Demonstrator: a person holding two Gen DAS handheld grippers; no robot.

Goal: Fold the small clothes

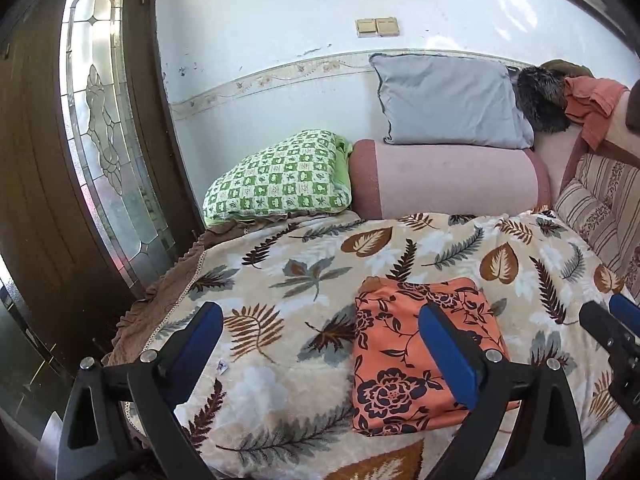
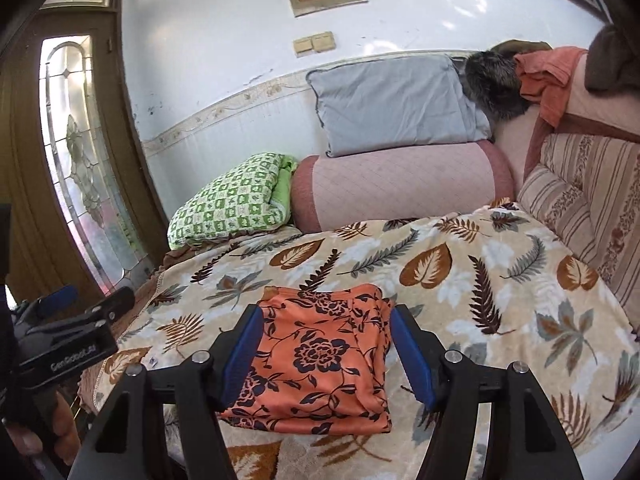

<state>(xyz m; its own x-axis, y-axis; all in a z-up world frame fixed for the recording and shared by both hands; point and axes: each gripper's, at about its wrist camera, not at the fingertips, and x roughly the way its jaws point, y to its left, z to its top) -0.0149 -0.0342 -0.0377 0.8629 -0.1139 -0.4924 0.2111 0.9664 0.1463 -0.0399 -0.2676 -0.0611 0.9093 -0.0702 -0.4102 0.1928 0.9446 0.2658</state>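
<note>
Brightness: daylight fills both views, colours clear on the leaf-print blanket.
Source: light pours through the frosted glass door panel, left of the blanket.
Glare: the panel blows out near white; bright patches streak the white wall above the blanket, towards its right.
Shadows: soft, faint under the folded orange garment on the blanket.
Distortion: strong fisheye; the door frame bows, corners go black.
Focus: sharp at centre, softer towards the rim.
</note>
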